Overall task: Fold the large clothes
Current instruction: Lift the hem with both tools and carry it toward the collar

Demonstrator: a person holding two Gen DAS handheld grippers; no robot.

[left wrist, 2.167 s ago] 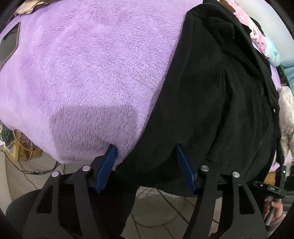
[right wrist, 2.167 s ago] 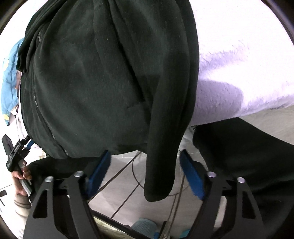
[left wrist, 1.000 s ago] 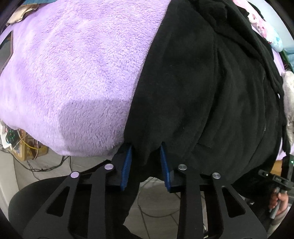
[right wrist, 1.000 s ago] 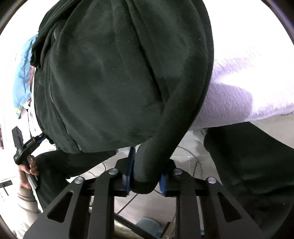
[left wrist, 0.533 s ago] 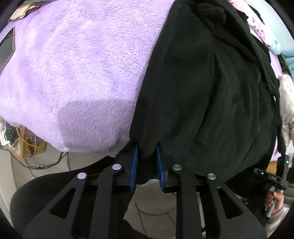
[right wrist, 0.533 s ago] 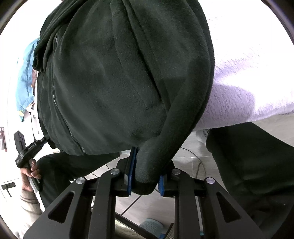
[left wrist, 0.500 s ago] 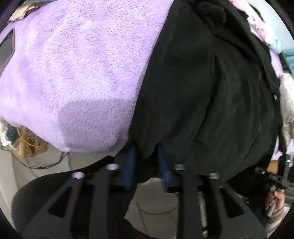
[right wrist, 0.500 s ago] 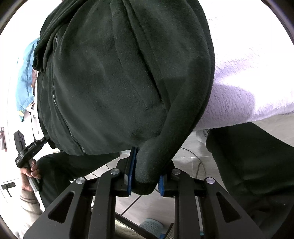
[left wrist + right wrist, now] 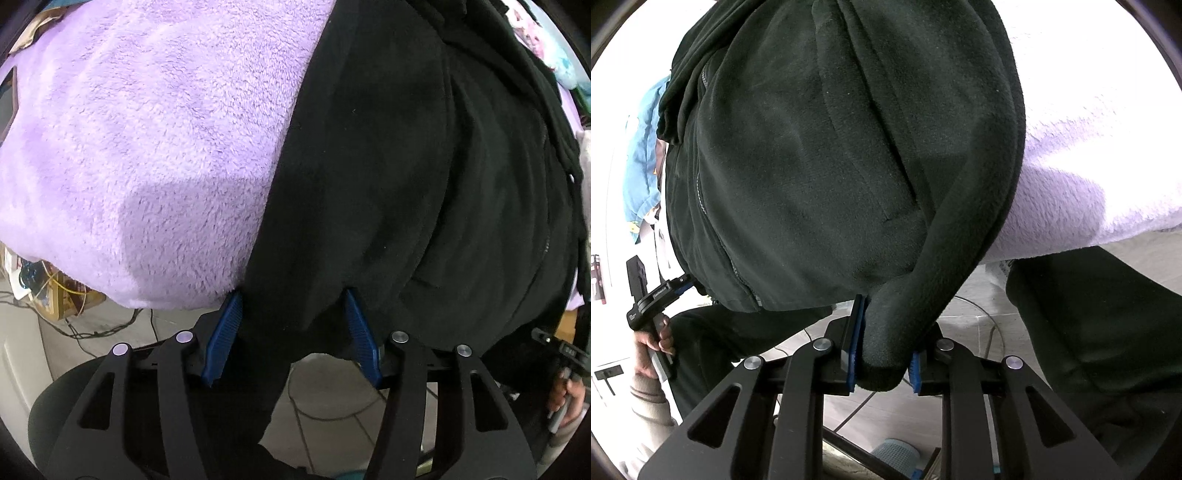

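Since a moment ago the left gripper point(image 9: 291, 328) has let go: its blue-padded fingers point(image 9: 223, 332), then pinched on the hem of the black fleece zip jacket point(image 9: 406, 166), are now apart and opening, with the hem hanging loose between them and touching neither pad as far as the dark cloth lets me judge. The right gripper point(image 9: 882, 354) has not changed; its fingers are clamped on the cuff of the jacket's sleeve point(image 9: 960, 229).

Beyond both sets of fingers the jacket lies spread on a fluffy lilac blanket point(image 9: 147, 129) covering the surface, its lower edge draped over the near rim. That overhang is probably why each gripper comes in from below the edge. Holding the cuff likely prepares to swing the sleeve across the body, while the left release suggests the hem is where it should lie.

Only the right wrist view shows the sleeve curving from shoulder to cuff, and the person's left hand point(image 9: 652, 341) on its handle. Only the left wrist view shows the bare blanket beside the jacket.
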